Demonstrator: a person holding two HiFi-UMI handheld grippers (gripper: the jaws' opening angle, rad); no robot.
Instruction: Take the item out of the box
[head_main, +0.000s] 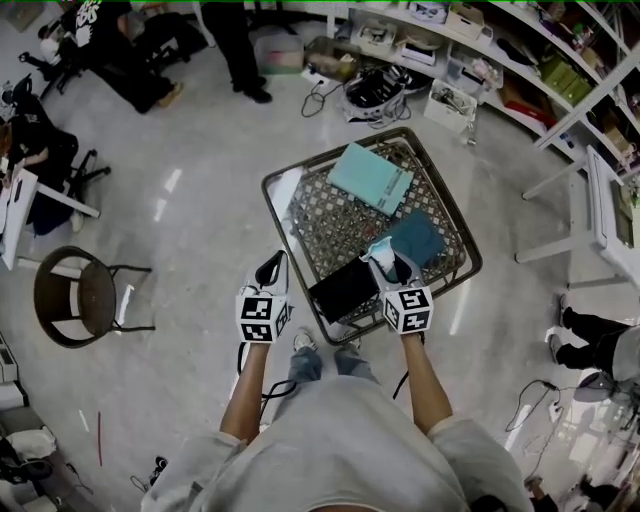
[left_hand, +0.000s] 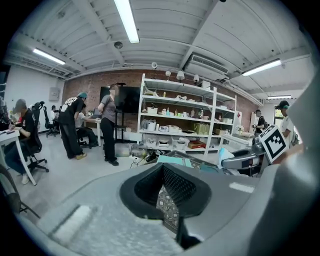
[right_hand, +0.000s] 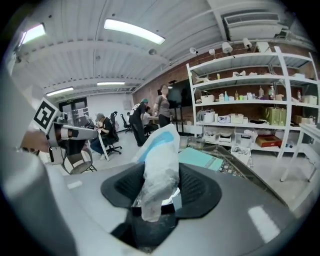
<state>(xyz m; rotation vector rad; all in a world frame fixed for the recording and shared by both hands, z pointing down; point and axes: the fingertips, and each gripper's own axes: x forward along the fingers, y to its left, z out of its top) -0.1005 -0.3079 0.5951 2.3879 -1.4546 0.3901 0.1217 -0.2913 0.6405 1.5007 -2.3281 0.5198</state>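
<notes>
Item (right_hand: 159, 150): crinkled translucent-white plastic pouch, light-blue patch near its top; stands upright, pinched low down by the right gripper (right_hand: 160, 186) fingers, held over the near edge of the wire-mesh box (head_main: 270, 190) on the floor; left gripper (left_hand: 167, 189) fingers spread, nothing between them, just outside the box.

- The plastic bag (right_hand: 157, 165) pinched in the right tongs (right_hand: 161, 192) is looking thin, crinkled and translucent.
- The left tongs (left_hand: 167, 195) are showing a matt grey plastic shell and black pads (left_hand: 182, 186) with a fine dotted texture.
- The bench (head_main: 325, 225) is showing a dark metal rim and a patterned, mesh-like top.
- The floor (head_main: 190, 230) is gleaming smooth and pale.
- The teal pack (head_main: 370, 177) is looking matt; the black item (head_main: 343, 288) is looking smooth.
</notes>
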